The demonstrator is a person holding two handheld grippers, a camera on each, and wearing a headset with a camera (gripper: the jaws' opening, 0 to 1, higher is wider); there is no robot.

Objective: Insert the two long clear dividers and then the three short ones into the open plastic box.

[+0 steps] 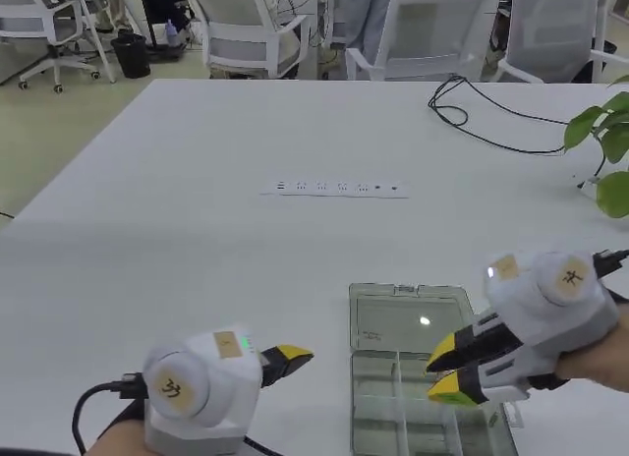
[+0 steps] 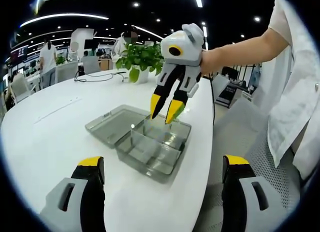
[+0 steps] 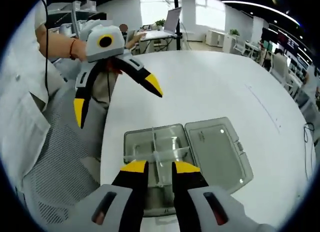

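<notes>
Left tongs [image 3: 117, 101] gape wide, holding nothing, well left of the one open plastic box [image 1: 354, 407]. Its lid [image 1: 408, 313] lies flat beyond. Inside, two crossing clear dividers [image 3: 153, 142] can be made out. Right tongs [image 1: 434, 377] hover just above the box, jaws nearly together; I cannot tell whether they grip anything.

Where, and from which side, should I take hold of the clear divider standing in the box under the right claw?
Pinch the clear divider by its top edge from above, one jaw on each face: it is a thin upright sheet, and the walls of the box likely block its sides.
</notes>
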